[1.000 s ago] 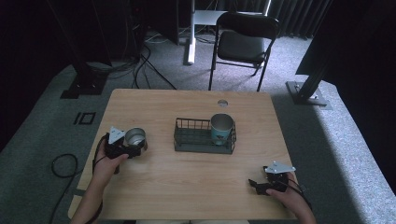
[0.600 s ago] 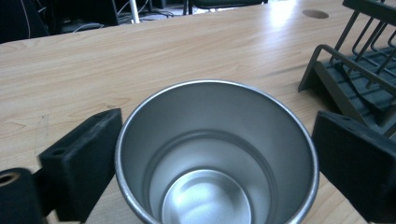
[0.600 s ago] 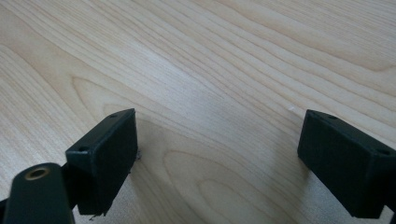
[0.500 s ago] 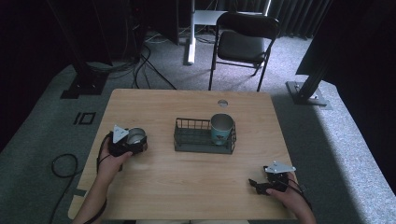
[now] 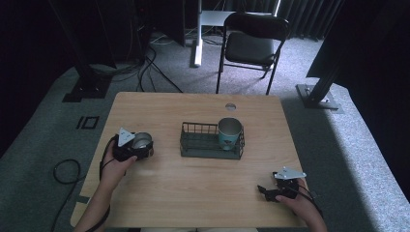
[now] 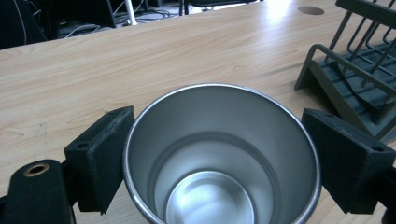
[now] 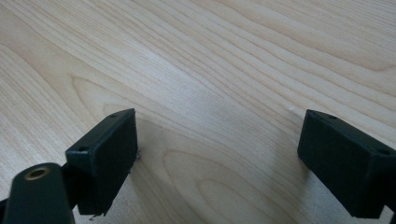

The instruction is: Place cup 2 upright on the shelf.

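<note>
Left gripper [image 5: 140, 147] clamped round a steel cup [image 6: 219, 154] left of the wire rack [image 5: 211, 140], right gripper [image 7: 219, 158] gaping wide, holding nothing, near right on the table [image 5: 193, 188]

Looks like a lab or recording studio setup: bare wooden table [image 5: 193, 183] on grey carpet [image 5: 43, 140], black curtains [image 5: 309, 14] around the dark walls, metal stand bases [image 5: 319, 94] on the floor, loose cables [image 5: 150, 58], one black folding chair [image 5: 251, 43] behind the table.
</note>
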A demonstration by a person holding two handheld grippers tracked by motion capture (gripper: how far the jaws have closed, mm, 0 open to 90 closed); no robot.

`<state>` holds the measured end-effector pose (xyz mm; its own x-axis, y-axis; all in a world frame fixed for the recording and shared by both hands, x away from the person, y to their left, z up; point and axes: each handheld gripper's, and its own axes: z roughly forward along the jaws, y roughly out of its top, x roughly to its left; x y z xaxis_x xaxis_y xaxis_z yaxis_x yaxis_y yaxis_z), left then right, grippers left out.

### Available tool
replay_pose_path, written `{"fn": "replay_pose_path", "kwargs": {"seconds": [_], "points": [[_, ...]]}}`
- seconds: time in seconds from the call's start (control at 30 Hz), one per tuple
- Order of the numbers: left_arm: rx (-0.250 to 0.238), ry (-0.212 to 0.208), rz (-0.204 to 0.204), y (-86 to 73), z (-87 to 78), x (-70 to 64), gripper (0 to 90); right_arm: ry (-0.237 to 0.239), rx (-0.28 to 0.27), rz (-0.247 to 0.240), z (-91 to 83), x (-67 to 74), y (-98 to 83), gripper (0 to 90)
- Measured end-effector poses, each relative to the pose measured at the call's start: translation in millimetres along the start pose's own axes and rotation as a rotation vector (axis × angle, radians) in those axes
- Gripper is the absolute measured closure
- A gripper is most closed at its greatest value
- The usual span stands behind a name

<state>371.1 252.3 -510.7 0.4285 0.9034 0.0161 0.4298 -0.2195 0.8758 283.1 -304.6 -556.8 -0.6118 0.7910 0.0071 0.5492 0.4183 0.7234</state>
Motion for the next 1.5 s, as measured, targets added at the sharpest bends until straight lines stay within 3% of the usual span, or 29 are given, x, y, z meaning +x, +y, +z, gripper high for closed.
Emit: {"fn": "replay_pose_path", "kwargs": {"seconds": [0.2,0.53,0.83,1.23,1.5], "points": [[-0.028,-0.015,-0.030,9.7,-4.8,-0.3,13.9,0.000,0.000,0.000,0.0,0.0,0.0,11.7],[-0.065,-0.031,-0.025,38.9,-16.4,-7.5,13.9,0.000,0.000,0.000,0.0,0.0,0.0,11.7],[-0.098,-0.044,0.005,63.7,-23.2,-17.4,13.9,0.000,0.000,-0.001,0.0,0.0,0.0,11.7],[-0.138,-0.072,0.003,93.0,-27.4,-29.1,13.9,0.000,0.000,-0.001,0.0,0.0,0.0,11.7],[-0.159,-0.105,0.040,113.9,-29.2,-43.1,13.9,0.000,0.000,-0.001,0.0,0.0,0.0,11.7]]}}
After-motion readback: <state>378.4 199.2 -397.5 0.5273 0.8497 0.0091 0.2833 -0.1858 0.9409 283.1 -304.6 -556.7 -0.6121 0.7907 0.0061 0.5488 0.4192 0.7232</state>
